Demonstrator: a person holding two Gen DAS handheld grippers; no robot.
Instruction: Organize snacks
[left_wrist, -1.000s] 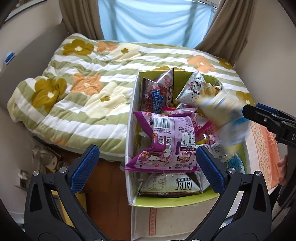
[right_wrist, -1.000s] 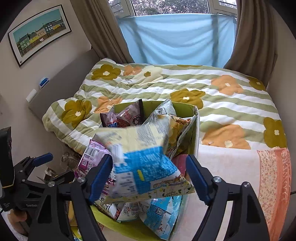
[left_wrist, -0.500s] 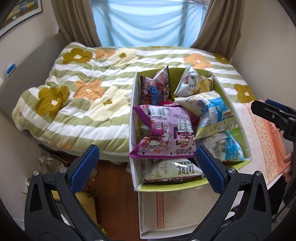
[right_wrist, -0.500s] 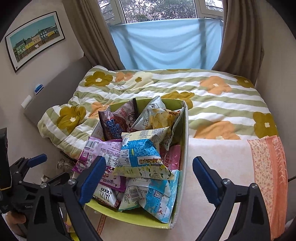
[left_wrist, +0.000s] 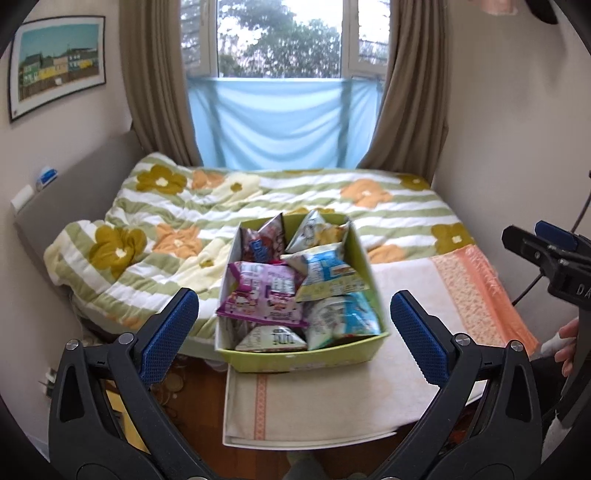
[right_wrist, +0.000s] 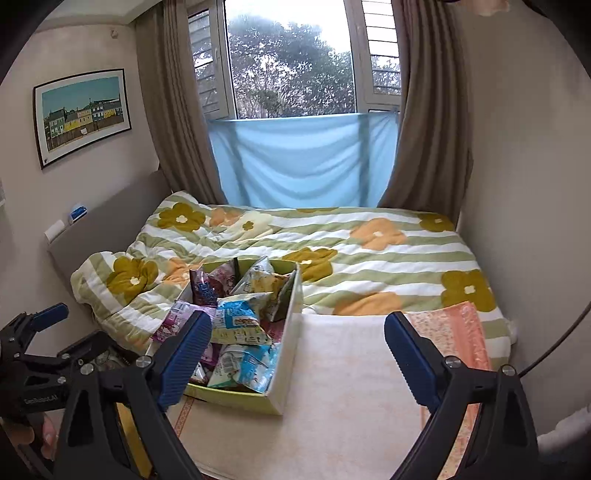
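Both views have pulled back and tilted up since the earlier frames: the window and the framed picture (left_wrist: 57, 66) at upper left now show, and the box sits smaller at mid-frame.

In the left wrist view, the left claw (left_wrist: 294, 325) is spread wide and empty at the bottom of the frame, as before. Between its blue pads (left_wrist: 170, 332) lies the green snack box (left_wrist: 303, 360), resting on a pale towel (left_wrist: 332, 406) at the near edge of the bed (left_wrist: 184, 206). The purple packet (left_wrist: 264, 291) lies at the box's left side; the blue-and-yellow packet (left_wrist: 327, 271), gripped a second ago, now rests on the pile to its right.

In the right wrist view, the right claw (right_wrist: 297, 352) is released and holds nothing, well back from the box, which lies at lower left of centre.
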